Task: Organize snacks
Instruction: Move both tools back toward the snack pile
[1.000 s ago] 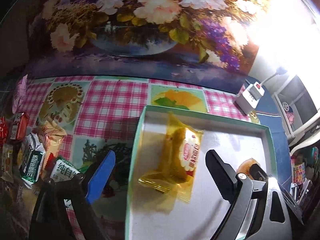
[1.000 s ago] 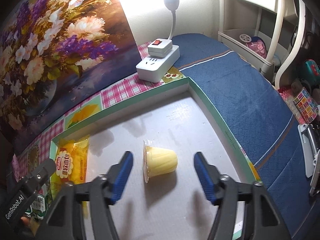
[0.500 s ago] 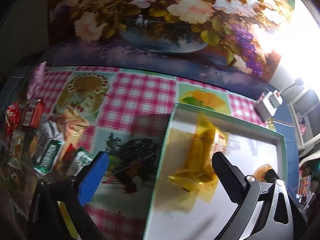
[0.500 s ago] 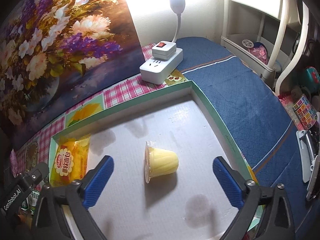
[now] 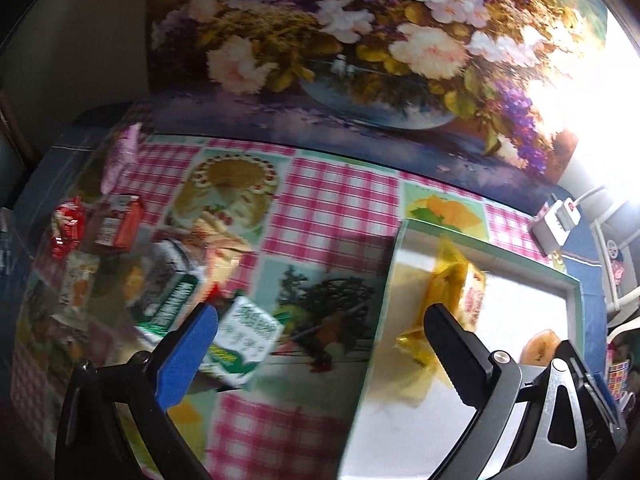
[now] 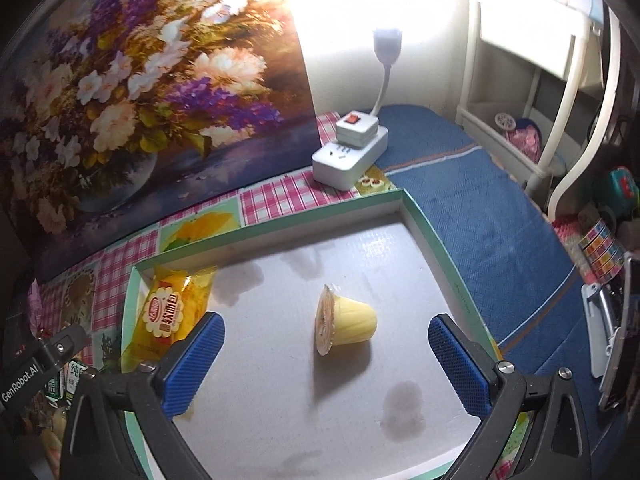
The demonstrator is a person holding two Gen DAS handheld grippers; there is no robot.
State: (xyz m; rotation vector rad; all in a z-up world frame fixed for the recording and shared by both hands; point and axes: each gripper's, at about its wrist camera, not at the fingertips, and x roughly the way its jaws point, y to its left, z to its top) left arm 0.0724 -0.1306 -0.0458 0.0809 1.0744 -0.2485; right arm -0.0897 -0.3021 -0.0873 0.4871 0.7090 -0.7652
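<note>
Hovering wide open and empty, the right tool [image 6: 326, 344] frames a yellow jelly cup [image 6: 348, 322] lying in the green-rimmed tray [image 6: 432, 232]; the left tool [image 5: 320, 344] gapes too, beside the yellow bread packet [image 5: 456, 292].

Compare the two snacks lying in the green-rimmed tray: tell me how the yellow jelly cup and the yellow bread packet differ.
The yellow plastic jelly cup is a small rigid ribbed tub tipped on its side; the yellow bread packet with the red-and-white label is a flat, soft, longer wrapper lying label up. The cup sits near the middle of the white tray floor; the packet lies along the green-rimmed tray at its left wall. Both are yellow, sealed and free of either gripper.
</note>
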